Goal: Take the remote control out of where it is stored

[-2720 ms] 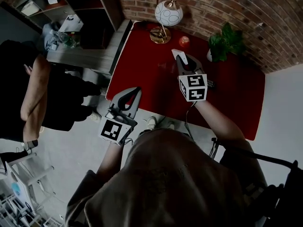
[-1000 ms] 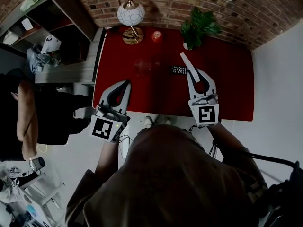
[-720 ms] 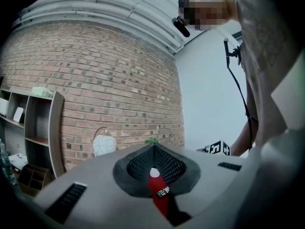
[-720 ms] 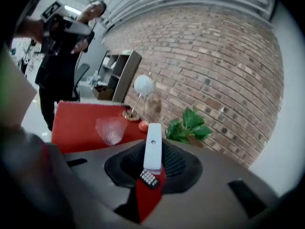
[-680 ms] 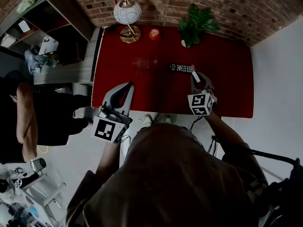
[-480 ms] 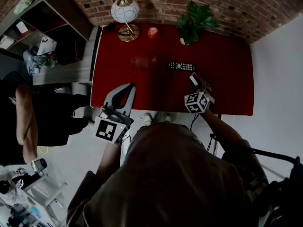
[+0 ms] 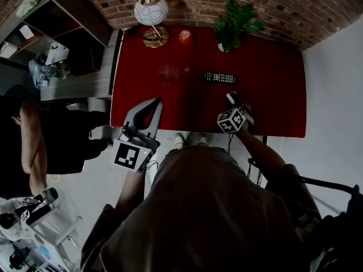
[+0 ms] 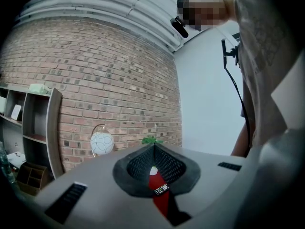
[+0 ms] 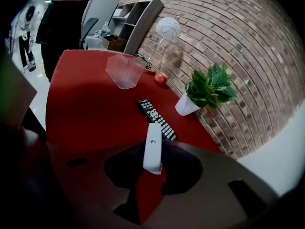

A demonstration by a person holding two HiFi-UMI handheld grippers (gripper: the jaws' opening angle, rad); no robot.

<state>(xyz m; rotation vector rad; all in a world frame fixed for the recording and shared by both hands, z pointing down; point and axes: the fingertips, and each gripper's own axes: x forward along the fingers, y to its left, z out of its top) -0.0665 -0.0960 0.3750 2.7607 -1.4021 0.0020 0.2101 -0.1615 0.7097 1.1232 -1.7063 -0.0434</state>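
The remote (image 7: 219, 77) lies flat on the red table (image 7: 272, 103), near the plant (image 7: 235, 24). Farther from the plant, the right gripper (image 7: 235, 102) pinches a slim white bar (image 9: 153, 147); the left gripper (image 7: 154, 102) is pressed together.

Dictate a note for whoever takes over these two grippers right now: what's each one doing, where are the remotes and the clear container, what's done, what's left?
Left gripper: jaws together, empty, held by the red table's front edge.
Right gripper: shut on a slim white remote, tilted down over the table's near side.
Black remote: flat on the table, just beyond the white one.
Clear container: upright near the lamp, nothing visible inside.
Done: both remotes are outside the container.
Left: probably set the white remote down by the black one and open the jaws.
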